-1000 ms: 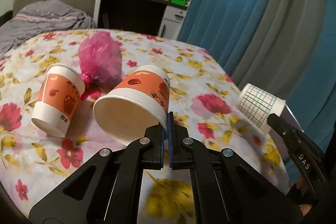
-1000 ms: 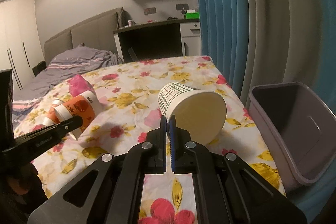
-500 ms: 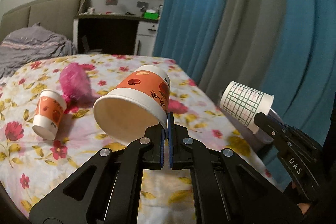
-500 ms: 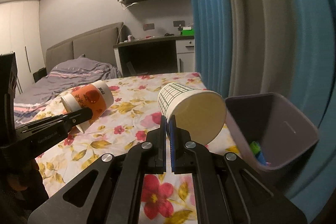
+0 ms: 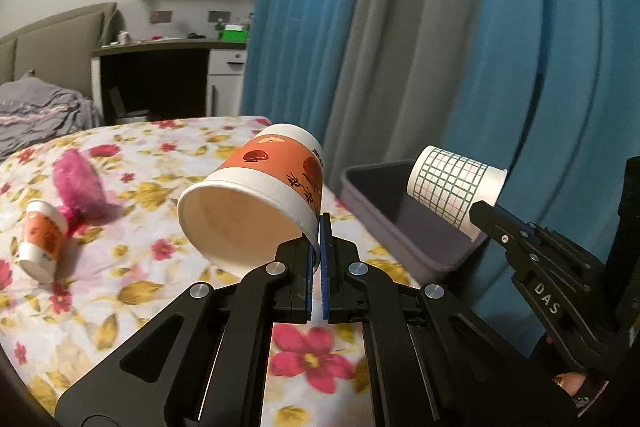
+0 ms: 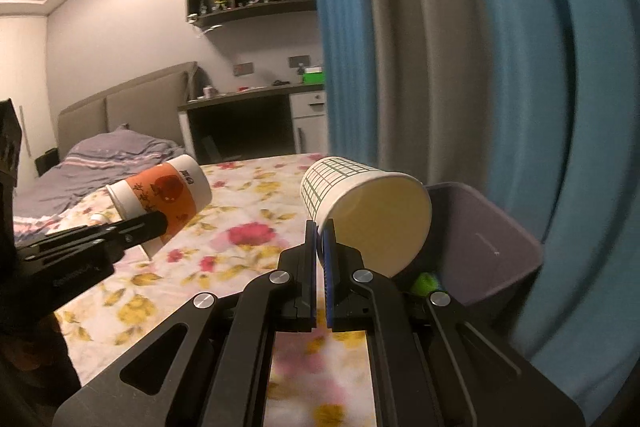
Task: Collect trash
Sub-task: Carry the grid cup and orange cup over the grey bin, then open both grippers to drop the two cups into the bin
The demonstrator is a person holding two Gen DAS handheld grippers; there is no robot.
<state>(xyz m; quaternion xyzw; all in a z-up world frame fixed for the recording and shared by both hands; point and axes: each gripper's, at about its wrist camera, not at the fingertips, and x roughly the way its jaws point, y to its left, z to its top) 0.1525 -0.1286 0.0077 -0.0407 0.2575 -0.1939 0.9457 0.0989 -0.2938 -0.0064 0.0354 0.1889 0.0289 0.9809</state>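
My left gripper (image 5: 319,227) is shut on the rim of an orange paper cup (image 5: 256,187), held tilted above the flowered bed. In the right wrist view that orange cup (image 6: 162,195) hangs at the left. My right gripper (image 6: 320,235) pinches the rim of a green-checked paper cup (image 6: 368,211), its mouth turned toward me. From the left wrist view the checked cup (image 5: 452,187) hovers over the grey bin (image 5: 392,203). The grey bin (image 6: 492,247) stands beside the bed with something green inside. A second orange cup (image 5: 40,243) and a pink bag (image 5: 78,183) lie on the bed.
Blue and grey curtains (image 5: 440,47) hang close behind the bin. A dark desk (image 6: 248,115) with a white drawer unit stands at the far end of the bed. Grey bedding (image 6: 104,163) is heaped by the headboard.
Both grippers have carried their cups to the right, off toward the bin. The bin has come nearer and larger, and the cup and pink bag on the bed have slid away left.
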